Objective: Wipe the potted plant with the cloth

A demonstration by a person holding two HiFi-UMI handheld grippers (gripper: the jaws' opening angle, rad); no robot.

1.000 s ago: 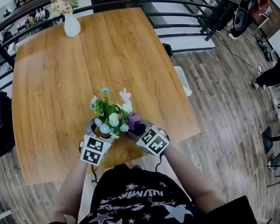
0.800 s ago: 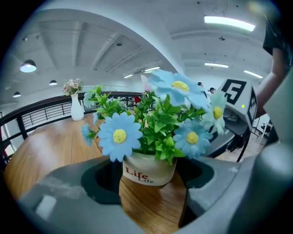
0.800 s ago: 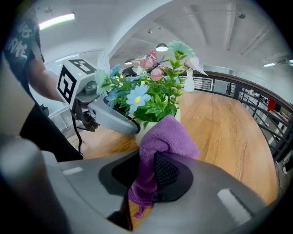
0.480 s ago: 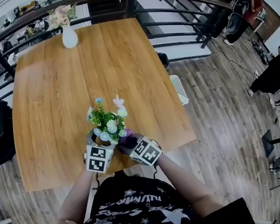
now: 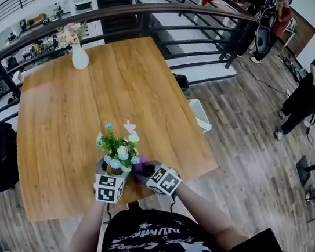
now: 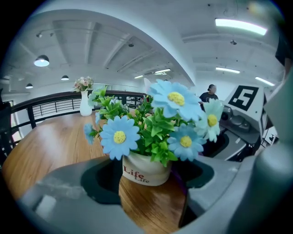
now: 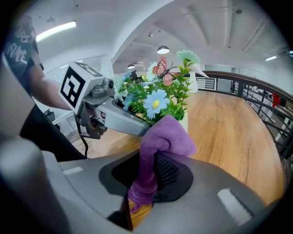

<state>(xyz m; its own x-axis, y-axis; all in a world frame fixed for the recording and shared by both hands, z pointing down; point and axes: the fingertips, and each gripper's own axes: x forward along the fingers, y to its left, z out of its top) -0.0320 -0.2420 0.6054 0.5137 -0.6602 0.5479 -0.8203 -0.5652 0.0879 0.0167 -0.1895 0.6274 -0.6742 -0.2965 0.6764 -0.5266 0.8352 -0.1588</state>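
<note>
Left hand-held gripper (image 6: 147, 176), grey smooth plastic with dark pads, stands wide at the near edge of the table (image 5: 66, 106), its jaws set around the pot (image 6: 145, 170) with the pads against its two sides. That pot is small, round and glossy white, with red lettering on its front. It stands on the wood near the table's near edge, about midway between left and right.

Just to the right, the right hand-held gripper (image 7: 153, 183) is closed narrow on a purple cloth (image 7: 161, 137). This soft, nubbly fabric is pinched against a ribbed black pad. It bulges over the jaw tips in a rounded fold that lies against the right side of the plant (image 6: 155, 132), close to the pot.

Above the pot rise stiff green leaves, pale blue daisies (image 6: 120, 136) with yellow centres, and a pink butterfly (image 7: 161, 68) on a stalk.

Beyond, the table is a broad square top of warm, straight-grained wood with a slight sheen. At its far edge, towards the left, stands a white bulbous vase (image 5: 79, 56) of pale flowers, and behind it curves a dark metal railing (image 5: 128, 9).
</note>
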